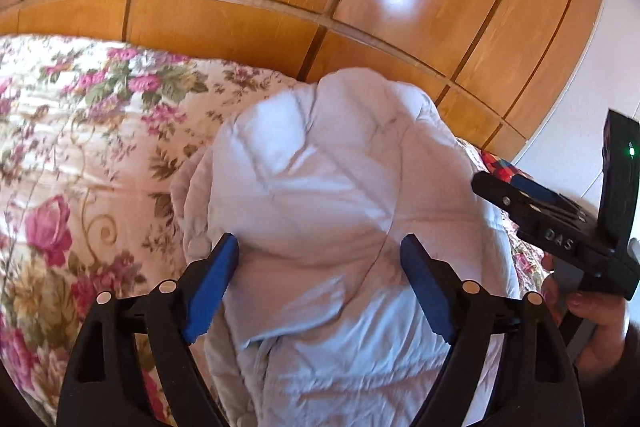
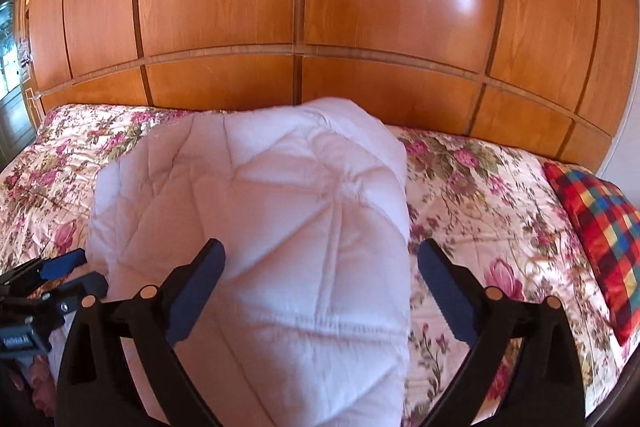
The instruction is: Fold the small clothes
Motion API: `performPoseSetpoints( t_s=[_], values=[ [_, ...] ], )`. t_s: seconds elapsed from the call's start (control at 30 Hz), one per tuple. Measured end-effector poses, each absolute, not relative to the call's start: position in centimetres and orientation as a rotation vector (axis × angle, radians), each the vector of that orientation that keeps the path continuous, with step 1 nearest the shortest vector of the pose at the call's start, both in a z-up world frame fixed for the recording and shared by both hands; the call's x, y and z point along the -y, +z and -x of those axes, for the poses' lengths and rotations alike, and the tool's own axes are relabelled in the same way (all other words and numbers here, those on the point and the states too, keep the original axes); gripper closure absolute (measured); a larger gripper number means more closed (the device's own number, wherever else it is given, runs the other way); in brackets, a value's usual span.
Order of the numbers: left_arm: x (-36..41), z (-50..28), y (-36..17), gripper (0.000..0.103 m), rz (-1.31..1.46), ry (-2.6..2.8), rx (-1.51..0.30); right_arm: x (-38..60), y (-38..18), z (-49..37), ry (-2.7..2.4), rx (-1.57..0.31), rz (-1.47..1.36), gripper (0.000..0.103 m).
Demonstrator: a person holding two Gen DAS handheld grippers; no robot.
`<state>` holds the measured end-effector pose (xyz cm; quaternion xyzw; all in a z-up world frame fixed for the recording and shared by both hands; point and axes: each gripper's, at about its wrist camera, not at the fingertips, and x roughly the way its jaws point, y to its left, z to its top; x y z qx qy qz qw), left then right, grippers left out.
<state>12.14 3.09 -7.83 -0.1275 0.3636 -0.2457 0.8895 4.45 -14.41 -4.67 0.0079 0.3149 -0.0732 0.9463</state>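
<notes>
A white quilted cloth [image 1: 328,167] lies folded into a puffy bundle on the floral bedspread [image 1: 72,147]. In the left wrist view my left gripper [image 1: 320,247] stands open, its blue pads wide apart over the near part of the bundle, pressing on nothing. My right gripper [image 1: 516,189] shows at the right edge, held by a hand [image 1: 592,311]. In the right wrist view my right gripper [image 2: 322,251] is open too, straddling the right edge of the white cloth [image 2: 256,207]. The left gripper [image 2: 80,271] sits at the cloth's left side, jaws apart.
A glossy wooden wardrobe [image 2: 320,7] rises right behind the bed. A red plaid cushion [image 2: 600,239] lies at the right end of the bedspread [image 2: 480,187]. Floral cover stretches to the left of the bundle.
</notes>
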Motion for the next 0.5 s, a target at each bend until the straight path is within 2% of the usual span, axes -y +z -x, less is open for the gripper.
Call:
performPoseSetpoints(
  t_s=[0.1, 0.27, 0.5],
  values=[
    [-3.4, -11.9, -8.3, 0.015, 0.263, -0.513, -0.778, 14.8, -5.1, -3.4, -0.141, -0.659, -0.054, 0.004],
    [-5.1, -12.0, -10.2, 0.014, 0.43, -0.584, -0.867, 15.7, -5.8, -2.1, -0.102, -0.689, -0.154, 0.002],
    [-5.4, -11.8, -10.5, 0.014, 0.436, -0.662, -0.895, 19.0, -8.1, -0.1, -0.014, -0.736, -0.377, 0.002]
  ],
)
